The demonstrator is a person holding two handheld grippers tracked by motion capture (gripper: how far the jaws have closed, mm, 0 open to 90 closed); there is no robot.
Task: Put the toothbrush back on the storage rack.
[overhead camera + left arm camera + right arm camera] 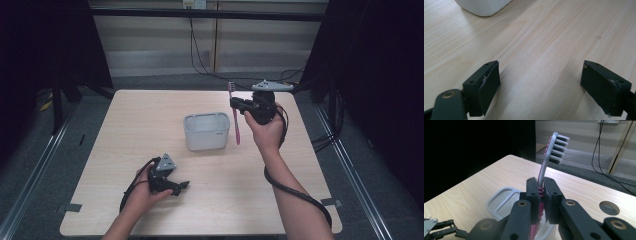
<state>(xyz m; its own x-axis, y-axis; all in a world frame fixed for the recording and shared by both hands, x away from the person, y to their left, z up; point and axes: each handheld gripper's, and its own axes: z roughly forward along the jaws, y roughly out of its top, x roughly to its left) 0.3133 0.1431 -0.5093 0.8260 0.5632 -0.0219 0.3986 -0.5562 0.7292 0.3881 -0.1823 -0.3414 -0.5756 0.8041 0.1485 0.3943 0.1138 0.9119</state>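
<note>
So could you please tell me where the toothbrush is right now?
In the high view the toothbrush is held upright, bristles up, in the right gripper, above the table, just right of the white container.

toothbrush (234, 117) | pink-grey, upright, bristles up | beside white tub (206, 131), perhaps just above

The table (150, 130) looks like light wood with fine lines in it, smooth and a bit shiny. The tub (206, 131) looks like pale grey plastic, smooth and dull, and the toothbrush (545, 167) has a shiny pink and grey plastic handle with stiff grey bristles. The right gripper (541, 195) and left gripper (540, 85) look like dull black plastic with small brassy metal pins.
</note>
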